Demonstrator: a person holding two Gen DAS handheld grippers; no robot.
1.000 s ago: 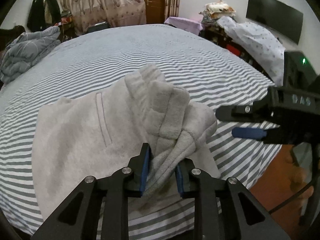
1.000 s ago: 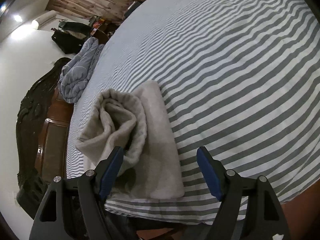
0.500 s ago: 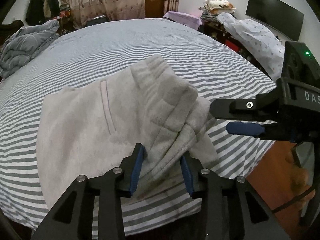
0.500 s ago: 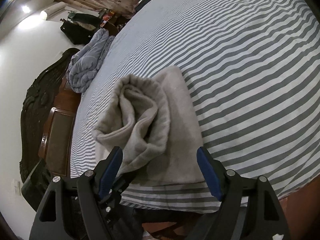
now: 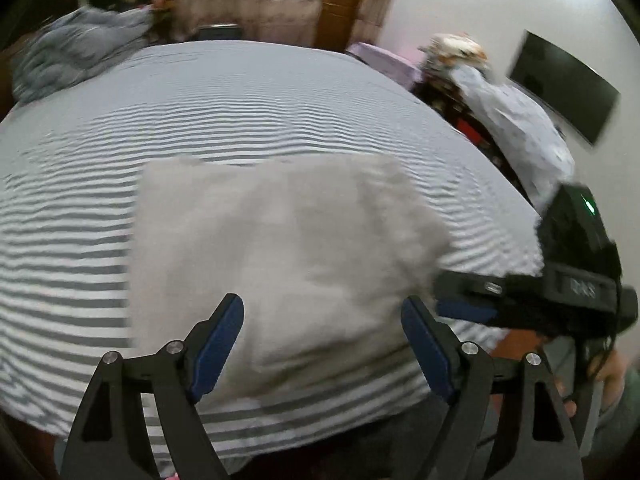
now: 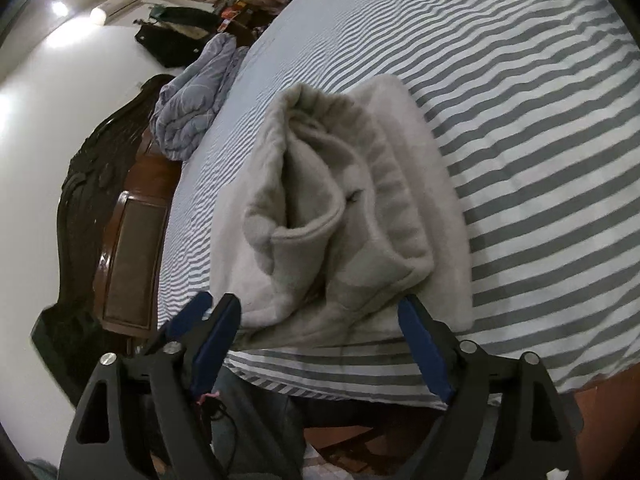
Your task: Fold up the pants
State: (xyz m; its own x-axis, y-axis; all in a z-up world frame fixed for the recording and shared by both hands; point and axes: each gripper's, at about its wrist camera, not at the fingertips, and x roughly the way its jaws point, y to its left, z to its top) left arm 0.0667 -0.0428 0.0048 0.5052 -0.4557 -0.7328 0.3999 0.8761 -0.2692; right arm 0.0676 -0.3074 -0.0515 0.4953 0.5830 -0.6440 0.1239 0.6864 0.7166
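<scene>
Striped bed: folded pants at 12 o'clock of left gripper, jaws just opened, nothing gripped; right gripper open too.

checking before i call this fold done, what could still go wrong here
The grey pants lie folded near the edge of the striped bed, so a nudge could drag them off. The top layers bulge open at the near end and may spring apart. The left gripper, its jaws just opened, and the right gripper both stand close; either could snag the fabric.
</scene>
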